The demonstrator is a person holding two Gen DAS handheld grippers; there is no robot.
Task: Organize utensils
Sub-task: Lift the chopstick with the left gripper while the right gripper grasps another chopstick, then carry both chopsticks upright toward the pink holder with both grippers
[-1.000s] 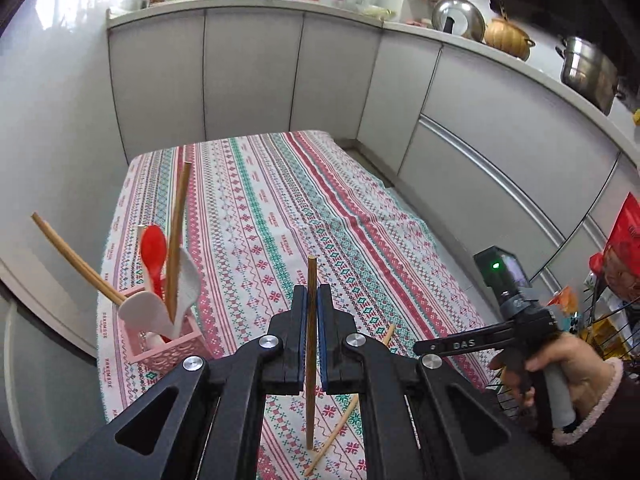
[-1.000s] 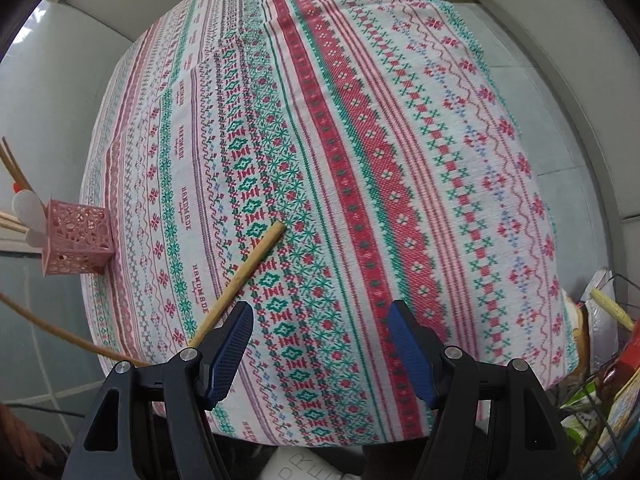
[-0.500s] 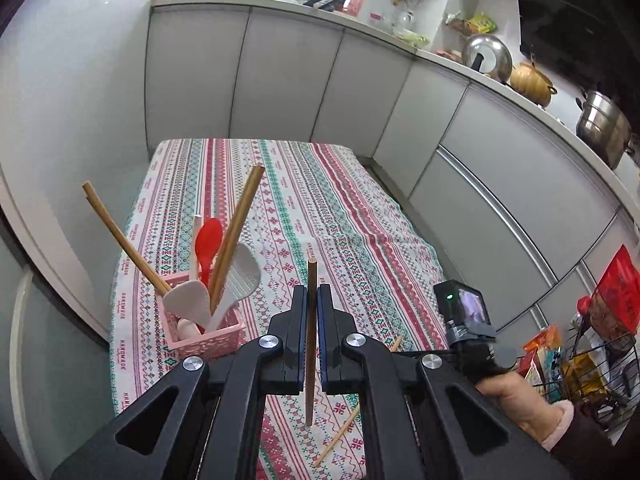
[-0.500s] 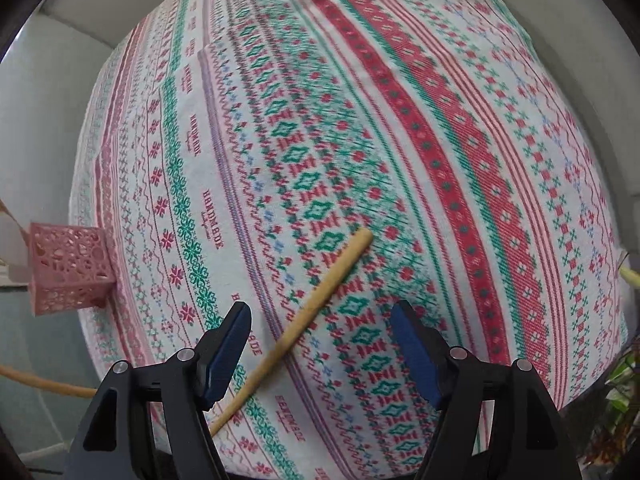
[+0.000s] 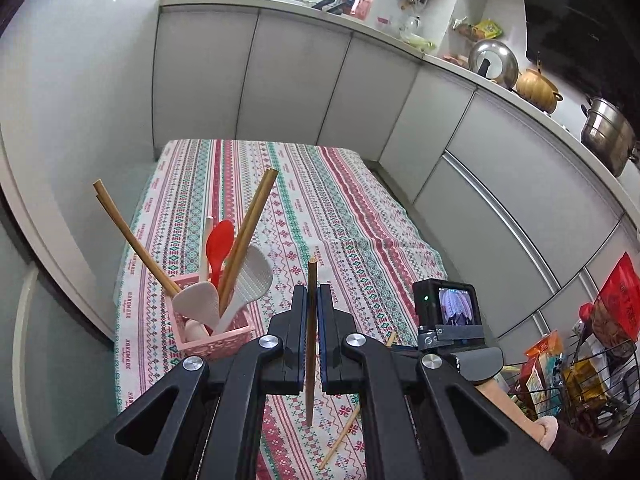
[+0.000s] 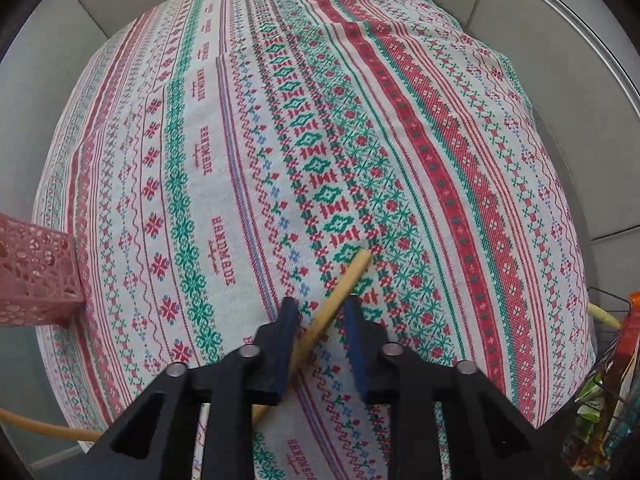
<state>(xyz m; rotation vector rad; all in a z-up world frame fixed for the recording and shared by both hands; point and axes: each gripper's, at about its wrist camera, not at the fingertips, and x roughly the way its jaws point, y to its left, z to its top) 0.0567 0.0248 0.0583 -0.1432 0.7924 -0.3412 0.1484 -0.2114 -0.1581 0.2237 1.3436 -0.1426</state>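
Observation:
My left gripper is shut on a brown chopstick and holds it upright above the striped tablecloth. To its left a pink basket holds several chopsticks, a red spoon and white rice paddles. A second chopstick lies on the cloth. My right gripper is low over it, jaws partly closed on either side of it with a gap still showing. The right gripper's body and camera show in the left wrist view.
The pink basket stands at the left table edge in the right wrist view. White cabinets surround the table, with pots on the counter. A wire rack with packets stands at the right.
My right gripper has dropped toward the lying chopstick and its jaws have narrowed around it. My left gripper has risen and pulled back with its chopstick; the basket now sits nearer the centre.

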